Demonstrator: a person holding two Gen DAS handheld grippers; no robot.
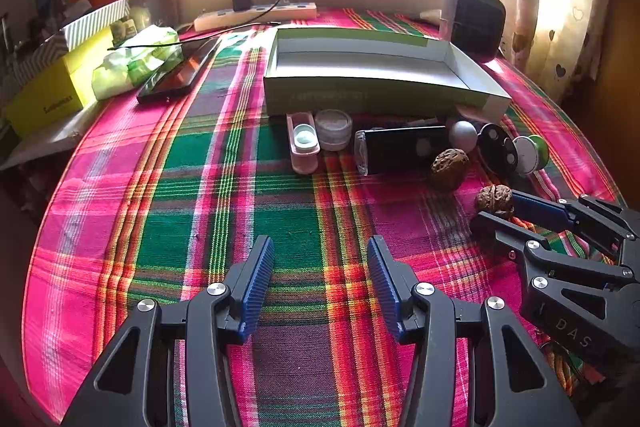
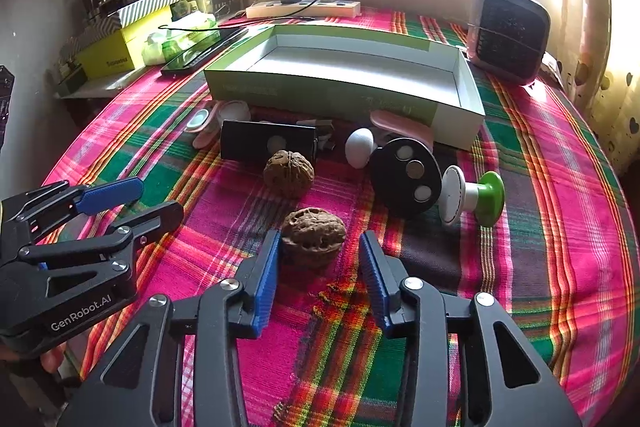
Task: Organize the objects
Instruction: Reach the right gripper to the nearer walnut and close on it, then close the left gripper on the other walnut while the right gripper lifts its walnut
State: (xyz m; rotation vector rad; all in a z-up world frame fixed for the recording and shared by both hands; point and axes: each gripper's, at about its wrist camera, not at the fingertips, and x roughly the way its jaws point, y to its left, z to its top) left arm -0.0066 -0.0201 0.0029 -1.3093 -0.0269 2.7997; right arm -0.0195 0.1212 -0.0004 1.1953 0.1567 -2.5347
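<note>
Two walnuts are lying on the plaid tablecloth (image 2: 560, 187), and the nearer walnut (image 2: 313, 235) is sitting between the blue pads of the right gripper (image 2: 318, 247), whose jaws are standing wide apart around it; the left pad is looking very close to the shell, though whether it is touching cannot be told, and the right pad is staying clear of it. In the left wrist view that same walnut (image 1: 494, 201) is showing at the tips of the right gripper (image 1: 498, 207). The farther walnut (image 2: 289, 173) is resting just in front of a black rectangular case (image 2: 266, 143) lying on its side. To the right of these, a white egg-shaped thing (image 2: 359, 148), a black disc with three round spots (image 2: 406, 181) and a white-and-green spool-shaped piece (image 2: 472, 200) are crowding together. A pink container (image 1: 303, 143) and a small clear jar (image 1: 333, 129) are sitting at the left end of the row. Behind them all, an open green-and-white box (image 2: 320, 91) is lying with nothing visible inside. The left gripper (image 1: 320, 267) is hovering over bare cloth with its jaws wide open, holding nothing. A phone (image 1: 176, 75), a power strip (image 1: 256, 15) and a small dark fan (image 2: 510, 35) are sitting farther back.
</note>
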